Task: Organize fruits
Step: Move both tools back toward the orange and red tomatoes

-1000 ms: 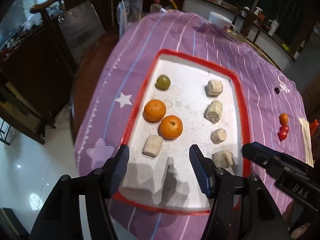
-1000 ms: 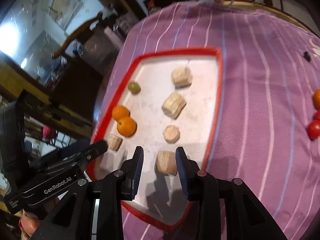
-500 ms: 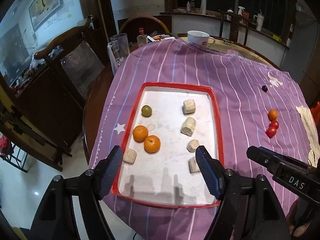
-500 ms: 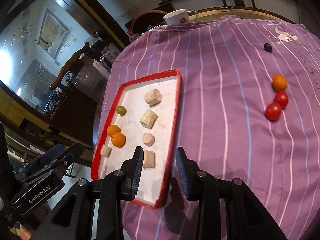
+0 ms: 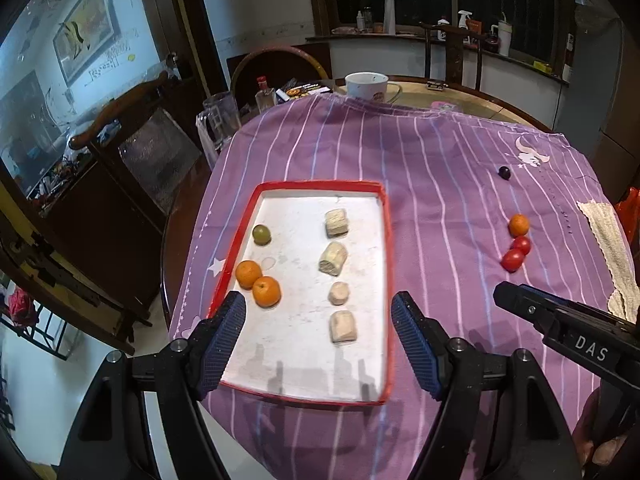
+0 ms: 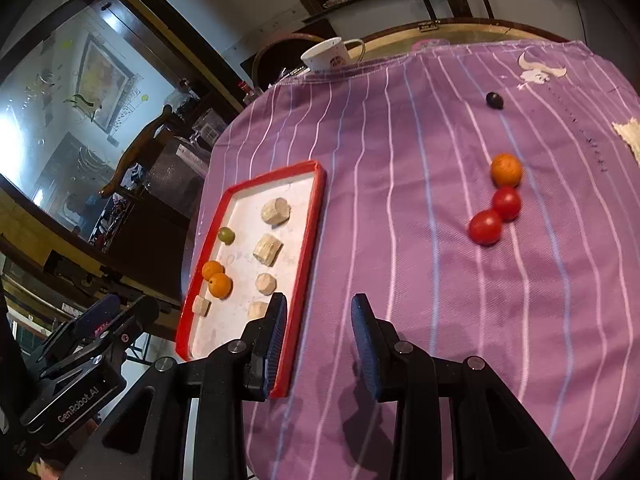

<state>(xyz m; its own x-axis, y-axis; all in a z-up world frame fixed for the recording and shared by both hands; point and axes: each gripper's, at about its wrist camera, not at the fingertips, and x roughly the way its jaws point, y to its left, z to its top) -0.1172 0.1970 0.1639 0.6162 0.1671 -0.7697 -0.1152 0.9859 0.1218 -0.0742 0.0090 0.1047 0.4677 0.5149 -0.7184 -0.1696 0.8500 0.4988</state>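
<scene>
We hold our left gripper (image 5: 318, 330) above the near end of the shallow white tray with a red rim (image 5: 386, 280), its blue-padded jaws standing wide apart with nothing between them. Our right gripper (image 6: 319, 336) hangs over the purple striped tablecloth (image 6: 420, 280) just to the right of the tray's near right corner, its jaws narrow and empty. On the left side of the tray lie a small green round fruit (image 5: 261, 234) at the far end and, nearer to us, two orange mandarins (image 5: 258, 282) touching each other. Down the right side of the tray runs a line of four pale beige chunks (image 5: 336, 274), and a fifth pale chunk (image 6: 201, 305) sits at the near left, seen only from the right wrist view. Well apart from the tray, on the cloth to the right, a small orange fruit (image 6: 506, 169) and two red cherry tomatoes (image 6: 495, 216) lie in a touching row, with a small dark round fruit (image 6: 494, 100) farther away beyond them. A white mug (image 5: 366, 85) stands at the far edge of the table, and a pale knitted cloth (image 5: 610, 248) lies along the right edge.
</scene>
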